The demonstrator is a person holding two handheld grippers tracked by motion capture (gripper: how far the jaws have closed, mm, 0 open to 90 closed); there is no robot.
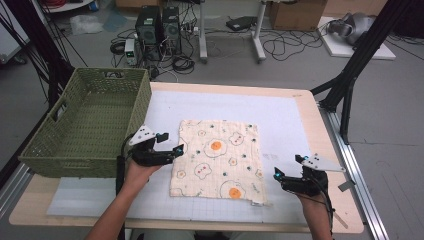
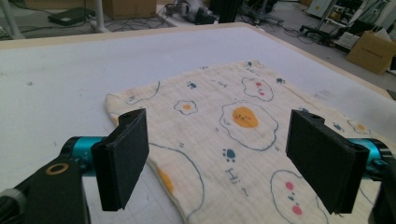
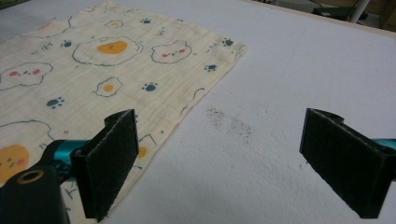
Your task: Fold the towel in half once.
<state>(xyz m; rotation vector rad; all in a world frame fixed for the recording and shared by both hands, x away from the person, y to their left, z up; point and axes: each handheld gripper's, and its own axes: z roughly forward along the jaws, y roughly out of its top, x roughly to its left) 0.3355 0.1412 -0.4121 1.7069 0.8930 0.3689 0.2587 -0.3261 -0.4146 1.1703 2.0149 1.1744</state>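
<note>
Left gripper [image 1: 170, 145]: jaws wide, nothing btwn them, cloth [image 1: 217, 160] flat just ahead. Basket [image 1: 85, 125] wall close behind it. Right gripper [image 1: 286, 169]: jaws wide over bare mat [image 1: 285, 120], cloth edge beside one jaw.

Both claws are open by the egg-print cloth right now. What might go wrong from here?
1. The left claw sits over the cloth edge; closing there may pinch mid-edge and bunch the fabric.
2. The right claw is over bare mat beside the cloth, so it may close on nothing.
3. The basket stands beside the left hand; a swing could bump it.

High view overhead – whole table [image 1: 305, 107], both gripper views low, close – share cloth [image 1: 217, 160].
</note>
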